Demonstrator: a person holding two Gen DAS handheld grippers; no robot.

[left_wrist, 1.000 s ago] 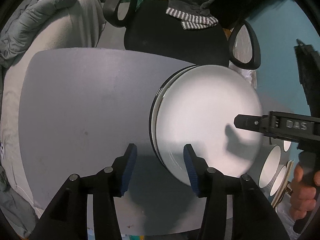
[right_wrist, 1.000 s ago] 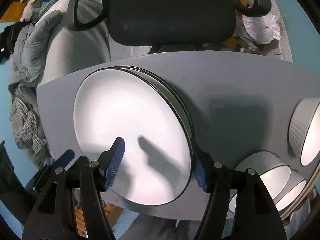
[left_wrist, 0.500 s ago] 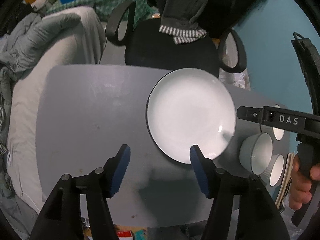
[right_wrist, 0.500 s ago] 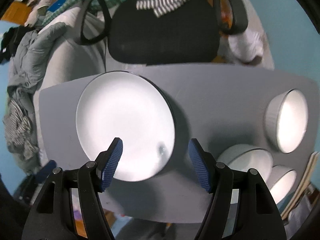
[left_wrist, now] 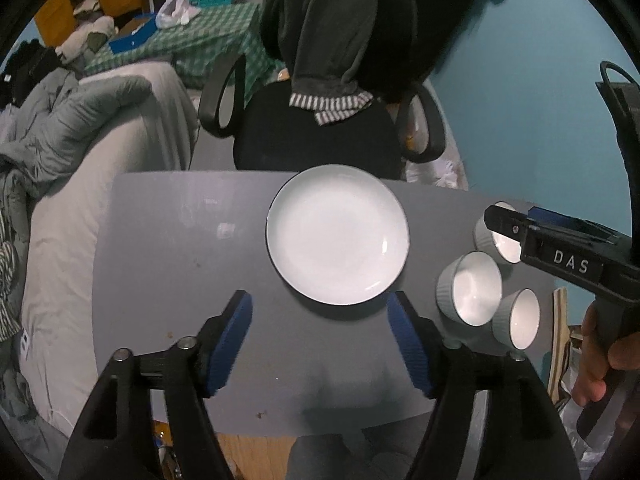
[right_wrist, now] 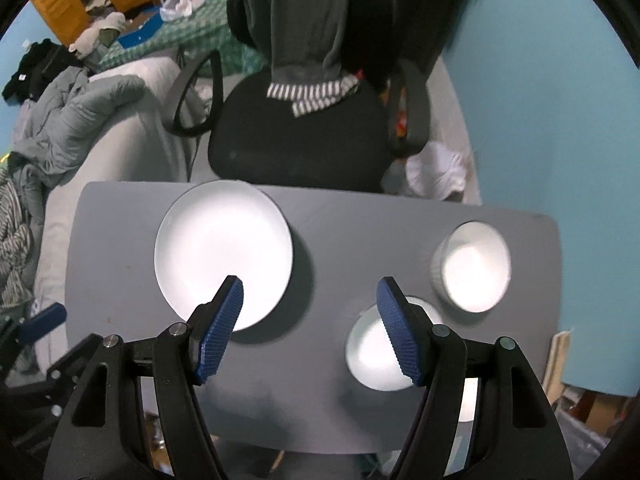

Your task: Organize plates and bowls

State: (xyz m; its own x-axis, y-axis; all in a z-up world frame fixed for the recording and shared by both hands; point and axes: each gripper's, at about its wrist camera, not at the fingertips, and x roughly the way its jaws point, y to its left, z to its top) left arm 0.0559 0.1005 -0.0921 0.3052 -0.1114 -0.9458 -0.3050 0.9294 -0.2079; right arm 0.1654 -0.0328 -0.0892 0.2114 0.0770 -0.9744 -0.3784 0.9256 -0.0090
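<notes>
White plates: a stack [left_wrist: 338,234] lies flat on the grey table [left_wrist: 160,240], toward its far edge, in front of the black office chair [left_wrist: 316,140]; only the top plate shows, so I cannot tell how many are under it
Bowls: three ribbed white bowls sit at the right end, well apart from the plates; large bowl [left_wrist: 470,288] in the middle, near bowl [left_wrist: 518,318] touching or just beside it, far bowl [left_wrist: 498,232] partly hidden in the left view
Left gripper [left_wrist: 320,336]: high over the near table edge, jaws opening with nothing between them, blue pads apart
Right gripper [right_wrist: 310,324]: also high, jaws spread and empty (the plate and a bowl merely show beneath its pads)
Step in hand: judged to be the move to the bowls, plates seeming gathered
Doing it well: come straight down on one bowl, one pad inside and one outside the wall, clamp gently as glazed ceramic slips, lift clear of its neighbours, nest smaller into larger
</notes>
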